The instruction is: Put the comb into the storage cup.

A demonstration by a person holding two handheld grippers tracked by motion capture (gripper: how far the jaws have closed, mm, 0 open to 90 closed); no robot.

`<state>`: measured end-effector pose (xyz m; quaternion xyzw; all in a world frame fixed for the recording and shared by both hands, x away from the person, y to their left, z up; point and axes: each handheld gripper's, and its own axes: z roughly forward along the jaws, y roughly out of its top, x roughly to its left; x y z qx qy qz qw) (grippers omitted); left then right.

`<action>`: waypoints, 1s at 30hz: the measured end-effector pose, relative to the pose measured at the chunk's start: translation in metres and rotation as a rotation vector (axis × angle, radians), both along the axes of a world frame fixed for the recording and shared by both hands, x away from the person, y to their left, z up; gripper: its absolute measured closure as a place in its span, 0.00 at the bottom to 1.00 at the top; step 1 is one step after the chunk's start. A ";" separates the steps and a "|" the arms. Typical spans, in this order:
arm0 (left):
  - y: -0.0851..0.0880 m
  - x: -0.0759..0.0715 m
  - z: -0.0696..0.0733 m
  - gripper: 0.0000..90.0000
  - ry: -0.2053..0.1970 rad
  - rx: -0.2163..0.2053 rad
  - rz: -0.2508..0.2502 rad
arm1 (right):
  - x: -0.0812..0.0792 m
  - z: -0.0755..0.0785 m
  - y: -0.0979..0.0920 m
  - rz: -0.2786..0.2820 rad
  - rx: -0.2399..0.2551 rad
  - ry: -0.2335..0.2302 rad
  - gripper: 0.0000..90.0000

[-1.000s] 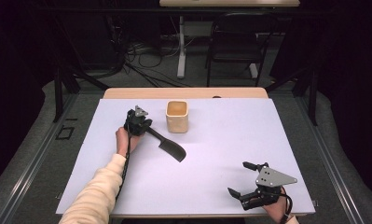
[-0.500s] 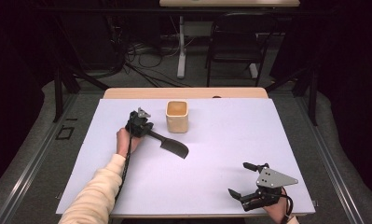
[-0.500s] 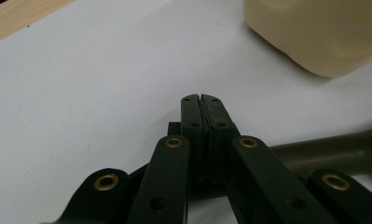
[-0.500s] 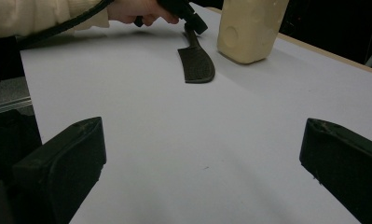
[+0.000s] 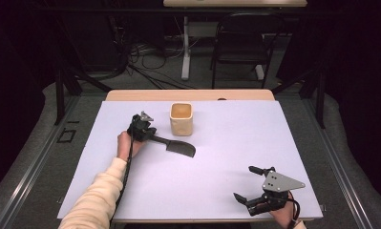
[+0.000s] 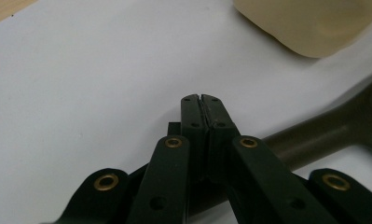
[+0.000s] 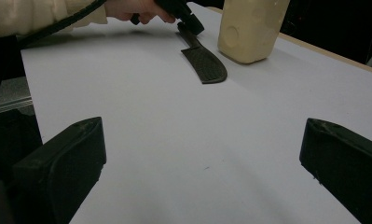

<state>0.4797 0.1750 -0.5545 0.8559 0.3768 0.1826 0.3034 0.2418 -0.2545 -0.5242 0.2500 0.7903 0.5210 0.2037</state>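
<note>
A dark spatula (image 5: pixel 174 145) lies left of centre on the white table, its blade (image 7: pixel 204 65) low over the surface and pointing right. My left gripper (image 5: pixel 148 133) is at the handle end, held by a hand in a cream sleeve. In the left gripper view its jaws are pressed together, and the handle (image 6: pixel 323 128) runs in under them from the right. A cream square cup (image 5: pixel 181 119) stands upright just beyond the spatula. My right gripper (image 5: pixel 243 182) rests near the front right edge, jaws wide apart with only bare table between them (image 7: pixel 202 154).
The white sheet (image 5: pixel 236 143) covers the table, and a wooden strip (image 5: pixel 188 95) shows along the far edge. Beyond it are a dark chair (image 5: pixel 240 43), table legs and floor cables. A black cable (image 5: pixel 126 181) trails along the left forearm.
The spatula's blade has crept slightly toward the far right. Both hands stay where they were, and the right gripper remains open.
</note>
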 end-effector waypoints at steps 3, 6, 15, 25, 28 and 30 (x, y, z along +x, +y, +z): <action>0.001 -0.002 0.000 0.98 0.007 0.008 -0.014 | 0.000 0.000 0.000 0.001 0.000 0.001 0.00; 0.001 -0.004 0.000 0.98 0.020 0.007 -0.024 | 0.000 0.000 0.000 0.001 0.001 0.001 0.00; 0.001 -0.011 0.004 0.99 0.065 0.013 -0.060 | 0.000 0.000 0.000 0.001 0.001 0.000 0.00; 0.001 -0.021 0.008 1.00 0.113 0.035 -0.091 | 0.000 0.000 0.000 0.004 0.000 -0.001 0.00; 0.002 -0.023 0.008 1.00 0.124 0.038 -0.094 | 0.000 0.000 0.000 0.004 0.000 -0.001 0.00; 0.002 -0.025 0.008 0.99 0.125 0.035 -0.090 | 0.000 0.000 0.000 0.005 0.001 0.000 0.00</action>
